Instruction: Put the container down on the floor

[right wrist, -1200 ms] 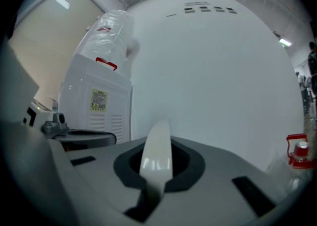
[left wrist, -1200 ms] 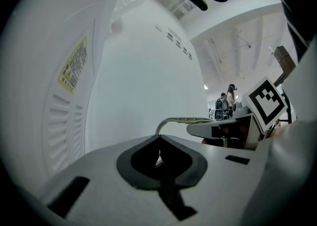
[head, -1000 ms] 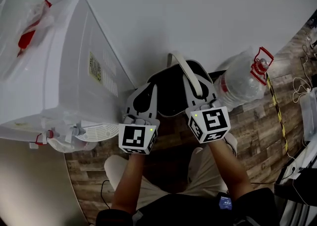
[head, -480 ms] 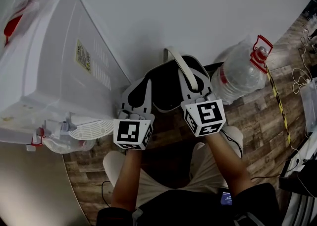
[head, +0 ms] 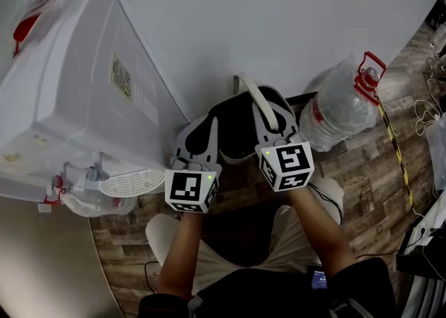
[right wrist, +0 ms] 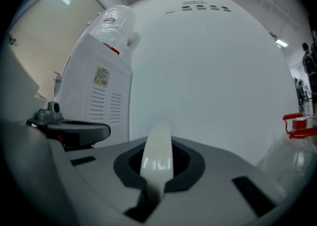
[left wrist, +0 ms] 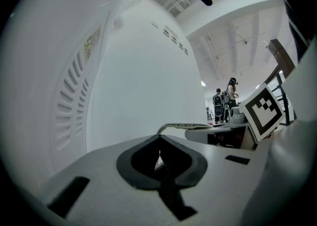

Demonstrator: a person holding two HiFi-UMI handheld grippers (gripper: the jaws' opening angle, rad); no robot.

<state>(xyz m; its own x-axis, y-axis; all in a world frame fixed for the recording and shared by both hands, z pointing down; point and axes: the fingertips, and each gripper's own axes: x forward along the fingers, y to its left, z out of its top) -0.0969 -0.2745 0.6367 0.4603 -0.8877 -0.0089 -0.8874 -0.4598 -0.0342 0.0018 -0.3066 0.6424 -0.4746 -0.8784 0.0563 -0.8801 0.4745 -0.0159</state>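
The container (head: 235,132) has been lowered slightly at centre frame over the floor (head: 362,163), hung by its white handle (head: 262,102) clenched in the right tool (head: 273,116), the left tool (head: 201,132) closed empty; it is judged light, swingy, best gripped by that handle.

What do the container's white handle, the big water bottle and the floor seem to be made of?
Handle: smooth glossy white plastic, probably; light streaks reflect on it.
Water bottle: clear plastic, seemingly; translucent walls.
Floor: matte wood-look planks; real wood or vinyl, I cannot tell.
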